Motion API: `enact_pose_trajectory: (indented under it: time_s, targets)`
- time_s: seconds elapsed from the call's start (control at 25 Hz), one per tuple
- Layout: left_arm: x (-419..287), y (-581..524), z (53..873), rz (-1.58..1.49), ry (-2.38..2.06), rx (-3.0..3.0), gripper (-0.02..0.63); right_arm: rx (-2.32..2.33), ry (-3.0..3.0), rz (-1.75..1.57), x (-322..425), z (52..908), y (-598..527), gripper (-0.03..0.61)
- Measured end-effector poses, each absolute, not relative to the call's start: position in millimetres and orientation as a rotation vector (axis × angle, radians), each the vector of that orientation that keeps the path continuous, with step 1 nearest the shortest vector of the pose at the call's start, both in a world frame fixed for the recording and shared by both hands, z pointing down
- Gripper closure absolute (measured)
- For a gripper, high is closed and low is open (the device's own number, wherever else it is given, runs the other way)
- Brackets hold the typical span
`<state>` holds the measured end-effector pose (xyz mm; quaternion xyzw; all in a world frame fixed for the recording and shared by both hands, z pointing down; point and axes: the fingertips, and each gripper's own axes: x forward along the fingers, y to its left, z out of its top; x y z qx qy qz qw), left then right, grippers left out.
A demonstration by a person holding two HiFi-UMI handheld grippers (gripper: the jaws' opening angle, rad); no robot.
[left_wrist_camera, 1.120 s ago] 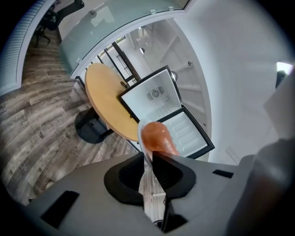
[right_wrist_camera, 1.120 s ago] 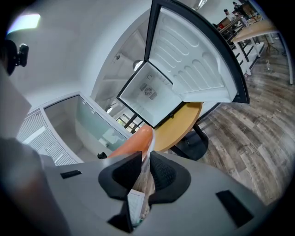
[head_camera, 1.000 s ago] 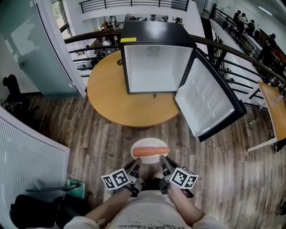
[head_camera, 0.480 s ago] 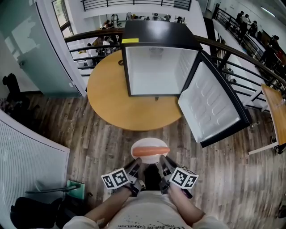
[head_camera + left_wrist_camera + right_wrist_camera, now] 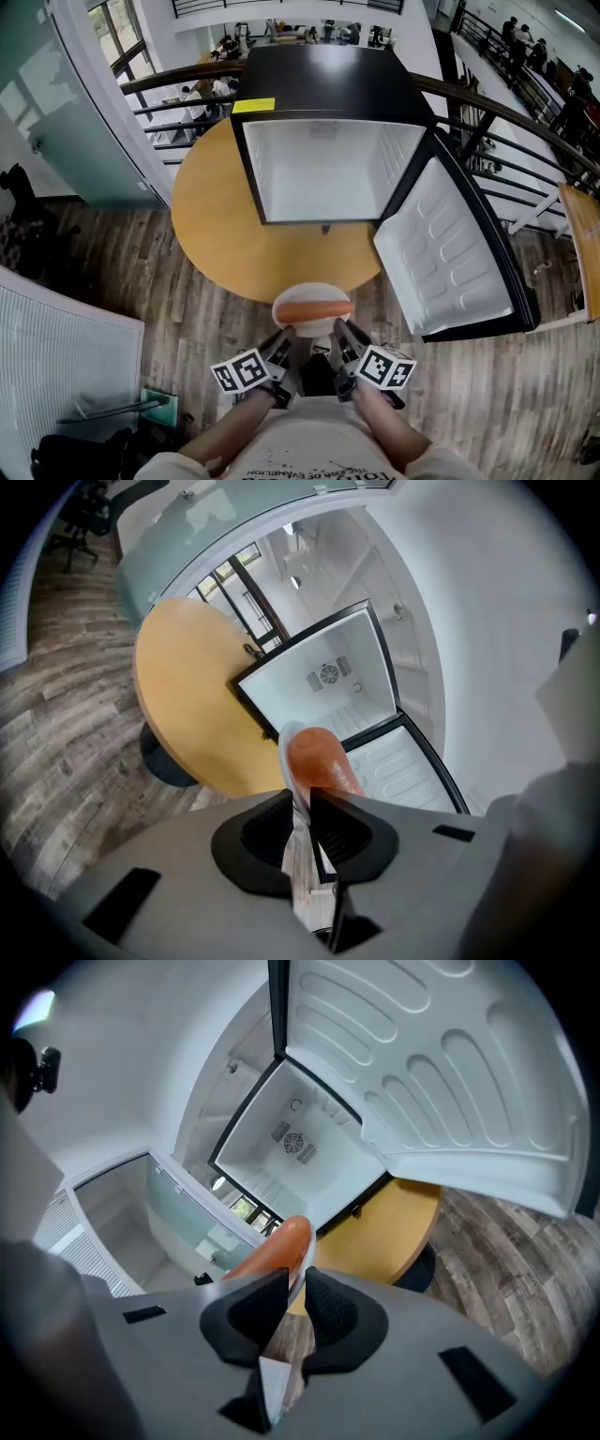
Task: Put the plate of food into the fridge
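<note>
Grippers (image 5: 286,337) (image 5: 339,330), seemingly, on plate's (image 5: 309,292) near rim

one plate (image 5: 311,290), one fridge (image 5: 323,80), one table (image 5: 211,225)

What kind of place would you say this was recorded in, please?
Probably an upper-floor landing in an office or campus building: a curved railing overlooks people on a lower level, beside a glass wall, and a small fridge sits open on a round table.

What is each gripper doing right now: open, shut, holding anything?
The left gripper is shut on the plate, at its left side.
The right gripper is shut on the plate, at its right side.
</note>
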<state>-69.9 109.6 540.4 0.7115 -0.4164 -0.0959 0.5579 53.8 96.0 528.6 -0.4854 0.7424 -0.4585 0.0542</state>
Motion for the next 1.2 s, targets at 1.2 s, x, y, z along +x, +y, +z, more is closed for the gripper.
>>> enact_pose_trajectory:
  time_s: [1.2]
  targets:
    - [-47, -39, 533, -0.235, -1.015, 1.632, 0.545, -1.436, 2.269, -1.429, 77, 522, -59, 0.506]
